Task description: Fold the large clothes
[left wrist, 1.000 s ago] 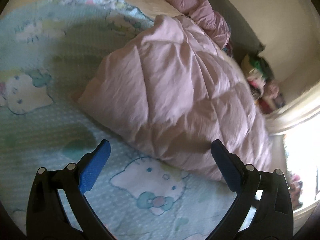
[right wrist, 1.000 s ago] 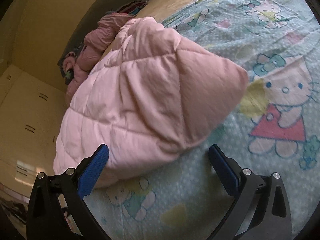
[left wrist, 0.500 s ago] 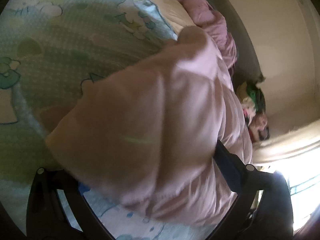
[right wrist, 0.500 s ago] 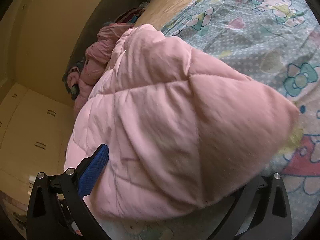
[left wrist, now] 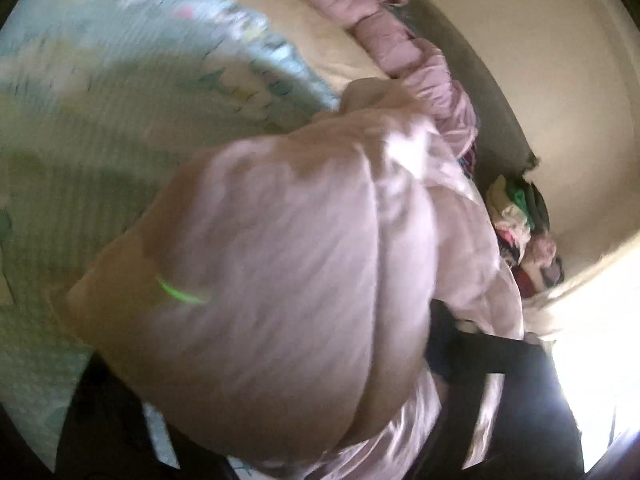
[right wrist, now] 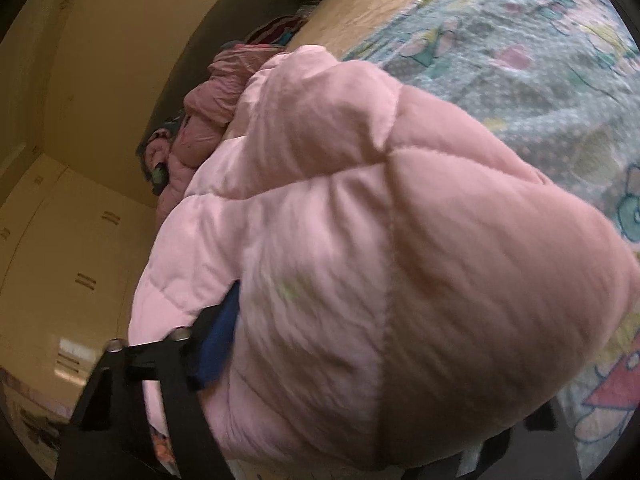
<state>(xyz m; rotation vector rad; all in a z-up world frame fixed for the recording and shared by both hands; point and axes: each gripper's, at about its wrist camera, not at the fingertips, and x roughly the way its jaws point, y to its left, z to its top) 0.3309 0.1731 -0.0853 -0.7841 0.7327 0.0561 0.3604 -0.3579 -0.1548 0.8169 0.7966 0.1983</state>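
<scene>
Behind the bulging pink quilted coat (right wrist: 360, 260), both hand-held grippers' fingertips, half hidden

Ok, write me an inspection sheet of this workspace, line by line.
Surface: bed with cartoon-print sheet.
Job's things: pink quilted coat, one padded end bulging between each gripper's fingers.
Clutter: crumpled darker pink garment at the bed's far edge; pile of clothes by the wall.
Grippers: left gripper and right gripper both closing, coat between the jaws.
Cables: nothing seen.
Surroundings: cream cabinets, bright window.
</scene>
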